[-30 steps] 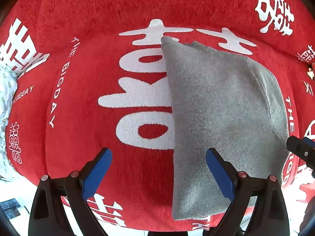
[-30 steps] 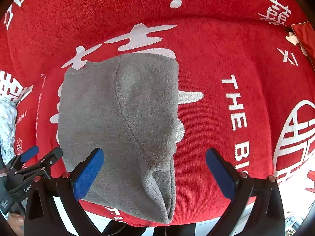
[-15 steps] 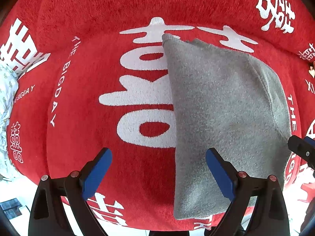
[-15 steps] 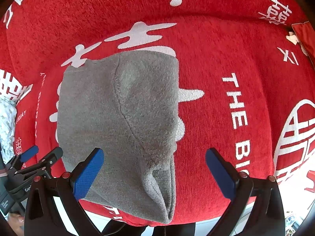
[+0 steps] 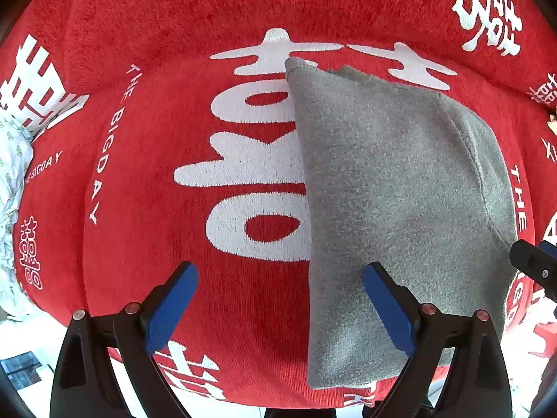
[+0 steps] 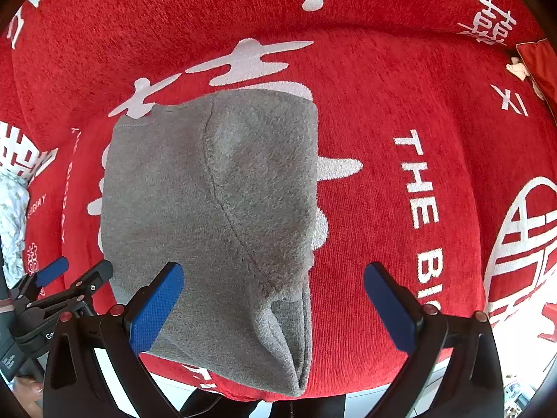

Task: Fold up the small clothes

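A grey fleece garment [image 5: 393, 209] lies folded lengthwise on a red sofa seat [image 5: 146, 209] with white characters. It also shows in the right wrist view [image 6: 216, 216], with a seam down its middle and its near end hanging at the seat's front edge. My left gripper [image 5: 278, 299] is open and empty, held above the garment's left edge. My right gripper [image 6: 275, 303] is open and empty, above the garment's near right part. Neither gripper touches the cloth.
The sofa backrest [image 5: 243, 3] rises behind the seat. A pale patterned cloth [image 5: 10, 181] lies at the far left. The other gripper's tip [image 5: 536, 264] shows at the right edge, and the left one [image 6: 62, 289] in the right view. A white floor lies below.
Both grippers have drifted very slightly; the garment has stayed in place and both stay open.
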A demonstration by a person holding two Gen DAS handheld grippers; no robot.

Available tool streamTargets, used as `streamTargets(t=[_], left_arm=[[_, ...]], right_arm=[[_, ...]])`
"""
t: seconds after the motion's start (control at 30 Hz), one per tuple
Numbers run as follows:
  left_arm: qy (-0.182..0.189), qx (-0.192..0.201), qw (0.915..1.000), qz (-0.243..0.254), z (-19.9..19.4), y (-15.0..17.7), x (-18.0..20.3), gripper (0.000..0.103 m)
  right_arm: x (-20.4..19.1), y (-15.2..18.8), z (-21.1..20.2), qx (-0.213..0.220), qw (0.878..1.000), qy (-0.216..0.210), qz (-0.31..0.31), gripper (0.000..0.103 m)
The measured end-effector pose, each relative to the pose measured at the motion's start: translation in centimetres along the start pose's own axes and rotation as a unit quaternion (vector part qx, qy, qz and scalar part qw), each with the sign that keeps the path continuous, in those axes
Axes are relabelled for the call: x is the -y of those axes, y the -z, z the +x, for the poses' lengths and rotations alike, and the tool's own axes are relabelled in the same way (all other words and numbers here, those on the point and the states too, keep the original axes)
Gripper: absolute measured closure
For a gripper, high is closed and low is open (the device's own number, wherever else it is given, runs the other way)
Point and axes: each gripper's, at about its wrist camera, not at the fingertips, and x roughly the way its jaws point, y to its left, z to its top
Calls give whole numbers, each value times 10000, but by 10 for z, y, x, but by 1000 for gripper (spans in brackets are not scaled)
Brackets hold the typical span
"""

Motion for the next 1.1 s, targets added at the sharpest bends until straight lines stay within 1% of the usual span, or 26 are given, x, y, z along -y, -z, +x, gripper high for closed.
streamTargets(t=[0.57,0.77,0.9,1.1], left_arm=[[-36,-1,10000,-2,1,-1,1,6],[4,2,10000,-12,3,-2,1,6],[60,-19,9999,-112,4,-3,-1,6],[-2,27,10000,-53,3,-4,1,6]], right_arm=[[-5,1,0,21,10000,40,-87,0],[-7,1,0,12,9999,44,-121,0],[-7,1,1,9,9999,45,-120,0],[-8,1,2,11,9999,57,-111,0]])
